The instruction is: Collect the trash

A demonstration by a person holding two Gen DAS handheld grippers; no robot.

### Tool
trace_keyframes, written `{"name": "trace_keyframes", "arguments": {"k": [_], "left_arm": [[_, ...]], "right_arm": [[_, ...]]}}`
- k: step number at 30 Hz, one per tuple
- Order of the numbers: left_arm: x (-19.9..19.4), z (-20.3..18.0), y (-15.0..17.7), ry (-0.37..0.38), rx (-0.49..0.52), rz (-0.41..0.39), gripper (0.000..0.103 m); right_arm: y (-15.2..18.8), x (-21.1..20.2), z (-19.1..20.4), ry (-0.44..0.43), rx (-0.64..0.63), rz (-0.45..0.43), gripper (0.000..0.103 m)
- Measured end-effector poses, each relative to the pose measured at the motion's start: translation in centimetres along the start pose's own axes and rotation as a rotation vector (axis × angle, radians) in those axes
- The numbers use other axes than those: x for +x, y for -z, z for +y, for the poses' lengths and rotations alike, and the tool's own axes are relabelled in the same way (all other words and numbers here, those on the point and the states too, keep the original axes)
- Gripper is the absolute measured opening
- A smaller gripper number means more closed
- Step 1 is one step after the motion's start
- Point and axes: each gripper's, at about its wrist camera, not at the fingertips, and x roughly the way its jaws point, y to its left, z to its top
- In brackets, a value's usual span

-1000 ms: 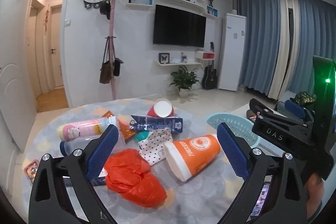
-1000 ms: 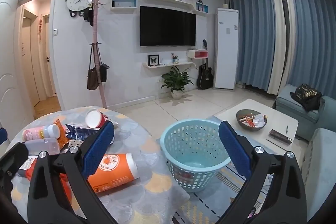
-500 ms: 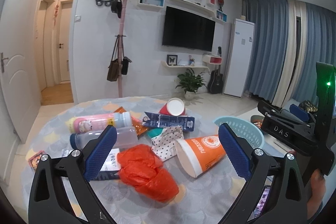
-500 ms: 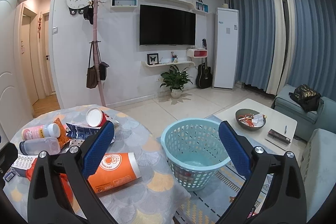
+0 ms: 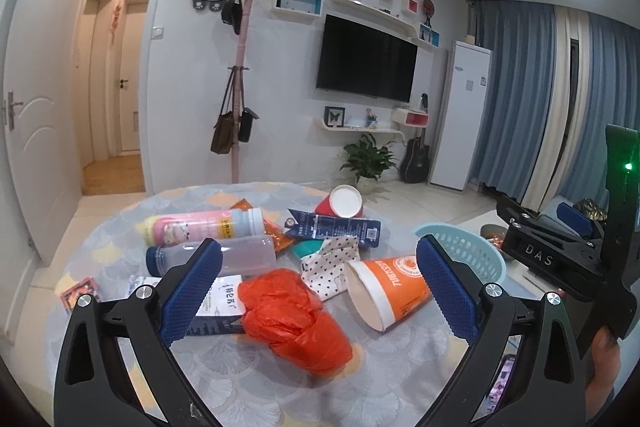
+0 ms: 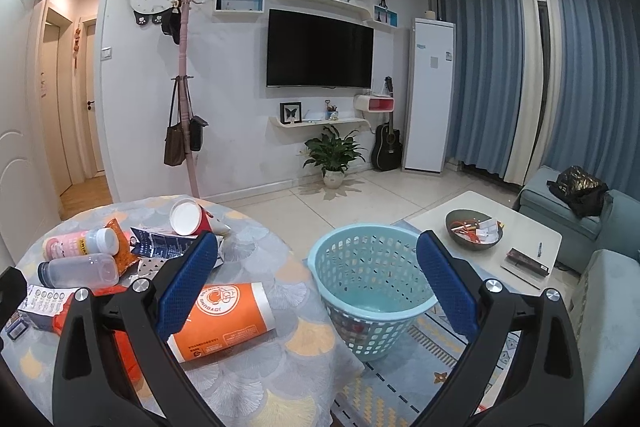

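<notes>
The left gripper is wide open and holds nothing; its two blue pads stand far apart at the bottom of the left wrist view. Between them, low in the middle of the frame, lies a crumpled red plastic bag on the round table. Just to the right of the bag lies an orange paper cup on its side, with its open mouth toward the camera. A white cloth with black dots sits behind the bag and touches the cup. In the middle left of the frame lie a clear bottle with a blue cap and a pink bottle side by side. A dark blue carton and a red cup lie farther back, near the center. The right gripper is wide open too and holds nothing. In the right wrist view, the light blue basket stands on the floor in the lower middle, just beside the table edge. It looks almost empty inside. The other trash is piled in the lower left of that frame.
</notes>
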Motion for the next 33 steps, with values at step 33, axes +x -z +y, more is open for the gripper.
{"name": "trace_keyframes", "arguments": {"k": [33], "left_arm": [[1.2, 0.1, -0.2, -0.016, 0.017, 0.022, 0.096]], "right_arm": [[0.6, 2.1, -0.7, 0.012, 0.012, 0.047, 0.094]]}}
